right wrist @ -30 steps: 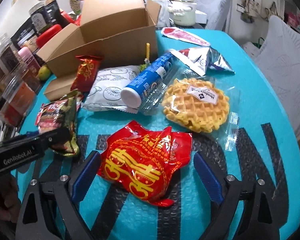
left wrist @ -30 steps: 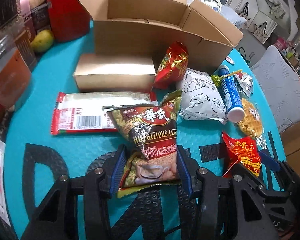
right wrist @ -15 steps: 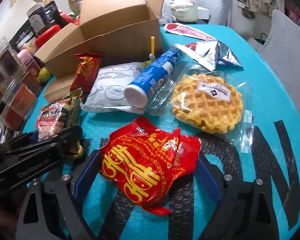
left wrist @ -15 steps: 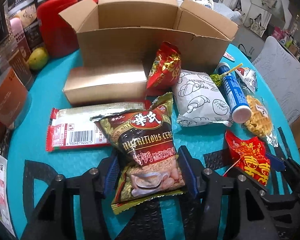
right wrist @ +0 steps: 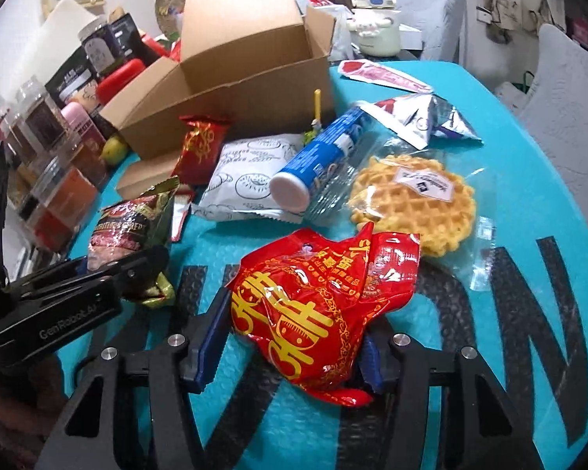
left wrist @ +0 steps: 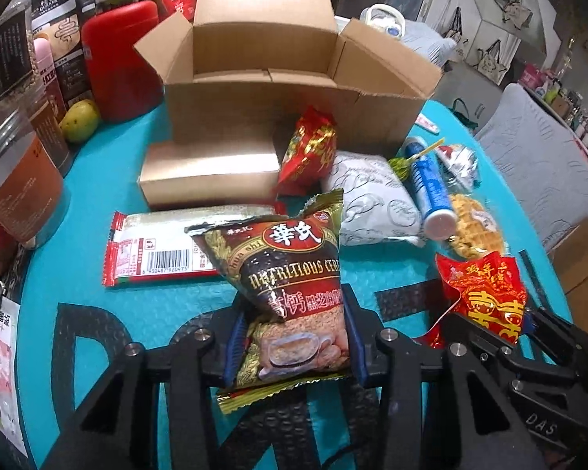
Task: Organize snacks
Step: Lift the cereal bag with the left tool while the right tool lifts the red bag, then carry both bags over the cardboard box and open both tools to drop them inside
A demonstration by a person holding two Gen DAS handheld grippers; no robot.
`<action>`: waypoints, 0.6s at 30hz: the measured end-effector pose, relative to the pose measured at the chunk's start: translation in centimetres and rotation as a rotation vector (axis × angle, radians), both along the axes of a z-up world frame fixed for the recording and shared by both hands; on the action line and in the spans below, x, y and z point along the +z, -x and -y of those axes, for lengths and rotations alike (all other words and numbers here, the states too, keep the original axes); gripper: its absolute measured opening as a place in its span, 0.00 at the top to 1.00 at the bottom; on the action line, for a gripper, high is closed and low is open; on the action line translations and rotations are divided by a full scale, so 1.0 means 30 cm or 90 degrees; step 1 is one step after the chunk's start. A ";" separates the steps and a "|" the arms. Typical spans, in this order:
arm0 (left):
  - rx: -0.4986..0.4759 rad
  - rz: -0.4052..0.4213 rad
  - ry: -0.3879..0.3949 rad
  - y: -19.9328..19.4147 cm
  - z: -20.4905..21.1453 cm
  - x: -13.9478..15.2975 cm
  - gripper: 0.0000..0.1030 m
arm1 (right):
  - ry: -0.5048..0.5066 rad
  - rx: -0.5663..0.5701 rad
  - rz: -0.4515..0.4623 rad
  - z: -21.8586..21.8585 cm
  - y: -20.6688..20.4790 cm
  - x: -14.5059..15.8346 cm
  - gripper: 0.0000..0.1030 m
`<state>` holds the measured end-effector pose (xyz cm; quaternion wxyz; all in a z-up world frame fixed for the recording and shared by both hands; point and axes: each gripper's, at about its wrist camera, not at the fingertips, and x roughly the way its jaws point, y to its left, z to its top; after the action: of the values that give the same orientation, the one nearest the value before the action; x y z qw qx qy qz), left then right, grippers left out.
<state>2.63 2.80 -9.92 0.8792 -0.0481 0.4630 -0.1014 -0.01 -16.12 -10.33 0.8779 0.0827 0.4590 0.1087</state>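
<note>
My left gripper (left wrist: pixel 294 344) is shut on a brown cereal packet (left wrist: pixel 294 286) and holds it above the teal mat; it also shows in the right wrist view (right wrist: pixel 129 227). My right gripper (right wrist: pixel 290 348) is shut on a crumpled red snack packet (right wrist: pixel 317 297), lifted off the mat; that packet shows in the left wrist view (left wrist: pixel 486 297). An open cardboard box (left wrist: pixel 278 90) stands at the back, its inside bare; it also shows in the right wrist view (right wrist: pixel 231 74).
On the mat lie a red-edged wafer bar (left wrist: pixel 156 250), a small closed carton (left wrist: pixel 211 172), a second red packet (left wrist: pixel 309 149), a white bread bag (right wrist: pixel 247 176), a blue tube (right wrist: pixel 317 160), a waffle (right wrist: pixel 415 199) and a foil pouch (right wrist: pixel 423 121). Jars (left wrist: pixel 15 180) line the left.
Both grippers have risen with their packets. The right gripper closed on the red packet and lifted it; the left raised the cereal packet towards the box.
</note>
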 end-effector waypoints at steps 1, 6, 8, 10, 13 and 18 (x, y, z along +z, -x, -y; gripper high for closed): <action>-0.002 0.003 0.004 0.007 -0.003 0.011 0.59 | -0.003 0.001 0.002 0.004 0.006 0.008 0.44; -0.015 0.027 0.021 0.038 -0.011 0.082 0.59 | -0.018 0.018 0.026 0.010 0.017 0.068 0.44; -0.018 0.046 0.025 0.050 -0.019 0.125 0.59 | -0.022 0.030 0.044 0.004 0.019 0.105 0.44; -0.019 0.067 0.024 0.057 -0.026 0.166 0.59 | -0.026 0.041 0.061 -0.003 0.016 0.139 0.44; -0.020 0.098 0.022 0.041 -0.019 0.219 0.59 | -0.023 0.055 0.088 -0.015 -0.002 0.193 0.44; -0.021 0.148 0.015 -0.014 -0.015 0.305 0.59 | -0.016 0.074 0.140 -0.029 -0.053 0.284 0.44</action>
<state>3.06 3.25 -0.75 0.9246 -0.0385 0.3572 -0.1264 1.58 -15.27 -1.80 0.9139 0.0544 0.3629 0.1738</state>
